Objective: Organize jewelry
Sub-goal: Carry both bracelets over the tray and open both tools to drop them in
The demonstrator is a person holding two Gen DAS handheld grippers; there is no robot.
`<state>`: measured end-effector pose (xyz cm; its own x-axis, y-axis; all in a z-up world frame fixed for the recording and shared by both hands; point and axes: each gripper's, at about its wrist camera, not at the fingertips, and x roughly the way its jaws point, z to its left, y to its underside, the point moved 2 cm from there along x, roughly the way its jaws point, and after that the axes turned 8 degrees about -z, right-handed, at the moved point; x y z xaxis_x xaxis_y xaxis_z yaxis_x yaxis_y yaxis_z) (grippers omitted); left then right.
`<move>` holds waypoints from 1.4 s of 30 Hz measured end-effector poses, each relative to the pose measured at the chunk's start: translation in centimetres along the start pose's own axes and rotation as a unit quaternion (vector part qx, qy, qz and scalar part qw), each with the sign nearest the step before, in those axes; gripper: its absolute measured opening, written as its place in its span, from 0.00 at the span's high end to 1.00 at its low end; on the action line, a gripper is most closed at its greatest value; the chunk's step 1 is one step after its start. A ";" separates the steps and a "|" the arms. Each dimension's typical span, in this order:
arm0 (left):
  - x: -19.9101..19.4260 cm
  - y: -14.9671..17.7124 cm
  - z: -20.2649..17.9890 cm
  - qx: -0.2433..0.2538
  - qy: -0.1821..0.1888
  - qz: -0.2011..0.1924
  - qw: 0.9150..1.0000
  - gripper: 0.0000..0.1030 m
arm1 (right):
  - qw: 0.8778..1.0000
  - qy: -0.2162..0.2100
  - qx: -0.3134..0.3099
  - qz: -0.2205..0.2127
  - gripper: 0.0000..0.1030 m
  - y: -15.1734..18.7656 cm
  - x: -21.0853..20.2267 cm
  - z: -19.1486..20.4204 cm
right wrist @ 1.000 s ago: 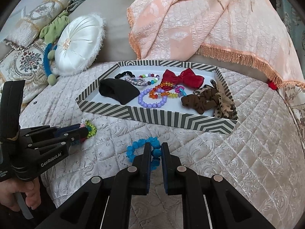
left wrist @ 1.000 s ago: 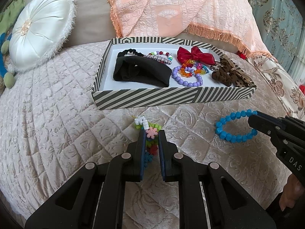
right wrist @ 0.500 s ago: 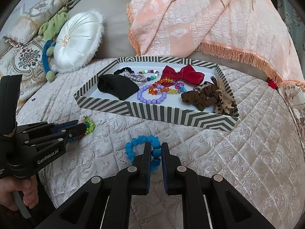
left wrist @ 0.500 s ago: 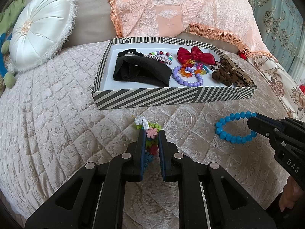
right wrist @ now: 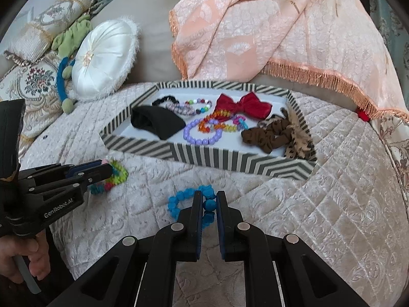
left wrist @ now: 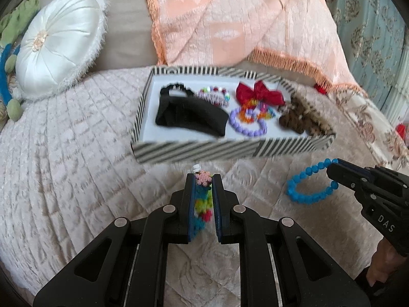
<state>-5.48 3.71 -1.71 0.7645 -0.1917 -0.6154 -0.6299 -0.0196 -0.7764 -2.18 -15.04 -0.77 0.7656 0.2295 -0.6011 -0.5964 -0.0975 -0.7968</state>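
Note:
My left gripper (left wrist: 203,182) is shut on a multicoloured flower-bead bracelet (left wrist: 202,204), whose pink flower shows at the fingertips; from the right wrist view the same bracelet (right wrist: 118,172) hangs from the left gripper (right wrist: 108,170) just above the bedspread. My right gripper (right wrist: 209,196) is shut on a blue bead bracelet (right wrist: 188,199), which still lies partly on the bedspread; the left wrist view shows that bracelet (left wrist: 306,188) at the right gripper (left wrist: 332,171). A striped tray (left wrist: 225,149) (right wrist: 204,156) beyond both holds a black headband, bead bracelets, a red bow and brown scrunchies.
A quilted beige bedspread (left wrist: 64,158) covers the bed. A round white cushion (left wrist: 58,43) lies far left, a peach fringed blanket (left wrist: 242,23) behind the tray. Patterned pillows and a green and blue soft toy (right wrist: 64,76) sit at the left. A hand (right wrist: 23,263) grips the left tool.
My left gripper has lifted the flower-bead bracelet slightly and edged toward the tray, blurring the view. The right gripper stays put on the blue bracelet.

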 end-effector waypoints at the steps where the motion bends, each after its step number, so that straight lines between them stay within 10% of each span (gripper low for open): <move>1: -0.3 -0.6 0.0 -0.002 0.002 -0.005 1.000 0.89 | 1.000 -0.002 0.004 -0.006 0.91 -0.5 -0.3 -0.1; 19: 7.7 -11.8 -1.8 -0.048 0.070 -0.027 0.996 0.89 | 0.997 -0.014 0.042 -0.065 0.91 -10.6 3.9 -3.8; 26: 12.9 -10.1 0.0 -0.063 0.020 0.023 0.998 0.89 | 0.994 -0.062 0.073 -0.049 0.91 -11.2 6.8 -3.0; 32: 13.8 -8.8 -0.3 -0.041 -0.017 0.044 0.998 0.88 | 0.994 -0.023 0.107 0.027 0.91 -8.9 11.7 -5.3; 35: 13.7 -8.5 -0.6 -0.023 -0.024 0.046 0.998 0.77 | 0.989 -0.019 0.124 0.075 0.91 -7.3 13.5 -6.2; 38: 13.4 -8.4 -0.7 -0.020 -0.025 0.046 0.998 0.34 | 0.986 -0.025 0.140 0.083 0.91 -6.5 13.7 -6.5; 42: 12.8 -8.7 -1.0 -0.006 -0.028 0.043 0.999 0.31 | 0.985 -0.026 0.148 0.081 0.85 -6.2 13.0 -6.8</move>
<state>9.63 0.49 -2.70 0.7143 -0.1382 -0.6861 -0.6944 -0.0180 -0.7193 13.13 -18.07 -4.08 0.6453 0.2833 -0.7095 -0.7604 0.1482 -0.6324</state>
